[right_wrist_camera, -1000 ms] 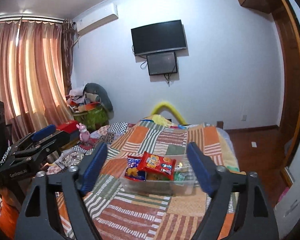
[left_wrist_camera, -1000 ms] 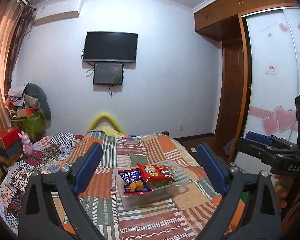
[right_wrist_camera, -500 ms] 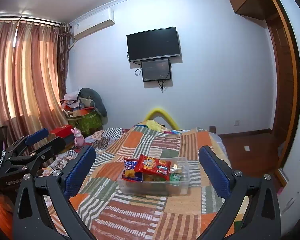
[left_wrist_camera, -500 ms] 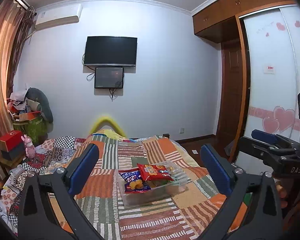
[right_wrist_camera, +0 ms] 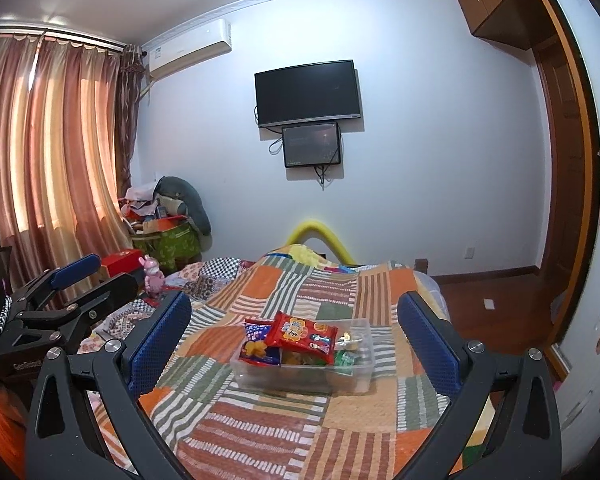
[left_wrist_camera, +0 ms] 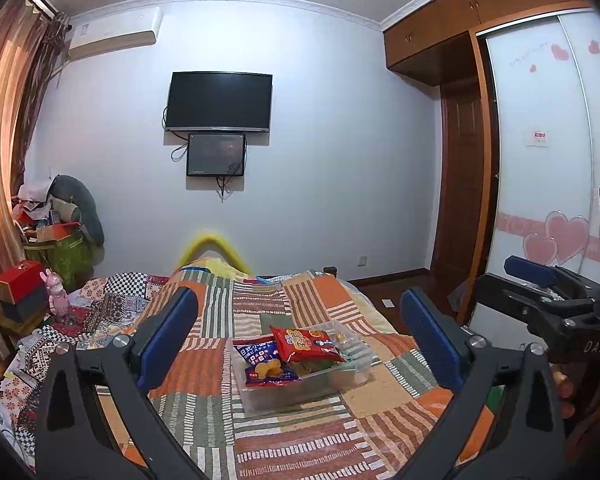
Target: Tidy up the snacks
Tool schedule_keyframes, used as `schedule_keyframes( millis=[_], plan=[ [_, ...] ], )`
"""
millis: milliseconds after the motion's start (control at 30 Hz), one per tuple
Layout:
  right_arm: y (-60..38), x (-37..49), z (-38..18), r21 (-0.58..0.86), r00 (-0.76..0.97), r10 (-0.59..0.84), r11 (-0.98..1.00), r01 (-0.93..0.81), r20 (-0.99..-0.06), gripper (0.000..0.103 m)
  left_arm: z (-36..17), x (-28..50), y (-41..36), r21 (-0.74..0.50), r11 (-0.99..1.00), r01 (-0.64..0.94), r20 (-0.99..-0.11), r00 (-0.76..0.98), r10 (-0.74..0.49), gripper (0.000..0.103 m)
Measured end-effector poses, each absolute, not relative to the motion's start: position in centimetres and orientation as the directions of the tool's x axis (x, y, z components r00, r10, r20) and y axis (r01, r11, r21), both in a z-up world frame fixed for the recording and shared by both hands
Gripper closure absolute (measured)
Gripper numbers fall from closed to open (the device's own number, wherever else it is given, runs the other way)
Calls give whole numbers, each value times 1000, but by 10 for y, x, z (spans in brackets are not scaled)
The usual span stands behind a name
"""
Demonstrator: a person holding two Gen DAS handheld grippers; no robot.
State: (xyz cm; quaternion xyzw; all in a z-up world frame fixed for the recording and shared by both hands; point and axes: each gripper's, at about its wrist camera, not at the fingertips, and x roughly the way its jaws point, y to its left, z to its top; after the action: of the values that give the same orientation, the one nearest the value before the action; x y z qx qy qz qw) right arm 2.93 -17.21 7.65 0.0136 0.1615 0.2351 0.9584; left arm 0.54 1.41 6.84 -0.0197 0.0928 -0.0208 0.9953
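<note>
Both grippers, left (left_wrist_camera: 298, 334) & right (right_wrist_camera: 294, 330), had just opened wide, empty. Clear plastic bin (left_wrist_camera: 300, 390) w/ red crinkly snack bag (left_wrist_camera: 306, 344) sat mid-bed, centre; bag prob light, slippery, so pinch edge.

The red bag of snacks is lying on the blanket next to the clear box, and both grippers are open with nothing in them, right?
Not quite. The red bag is in the clear box, lying on top of the other snacks, not on the blanket; the right wrist view shows it. The rest is right: the left gripper and right gripper are both open and hold nothing.
</note>
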Motion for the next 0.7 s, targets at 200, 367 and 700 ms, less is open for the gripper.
schedule_keyframes(
  millis=[200,367,700],
  plan=[
    [-174,30,77,99,839,452,891,-444,-303,0,67,7,12,-41,999,35,-187,982,-42,0],
    [-174,28,79,87,842,446,893,-441,-302,0,65,9,14,-44,998,34,-190,981,-42,0],
    [-176,32,79,84,847,434,899,-430,-308,0,65,12,14,-46,998,33,-194,980,-41,0]
  ],
)
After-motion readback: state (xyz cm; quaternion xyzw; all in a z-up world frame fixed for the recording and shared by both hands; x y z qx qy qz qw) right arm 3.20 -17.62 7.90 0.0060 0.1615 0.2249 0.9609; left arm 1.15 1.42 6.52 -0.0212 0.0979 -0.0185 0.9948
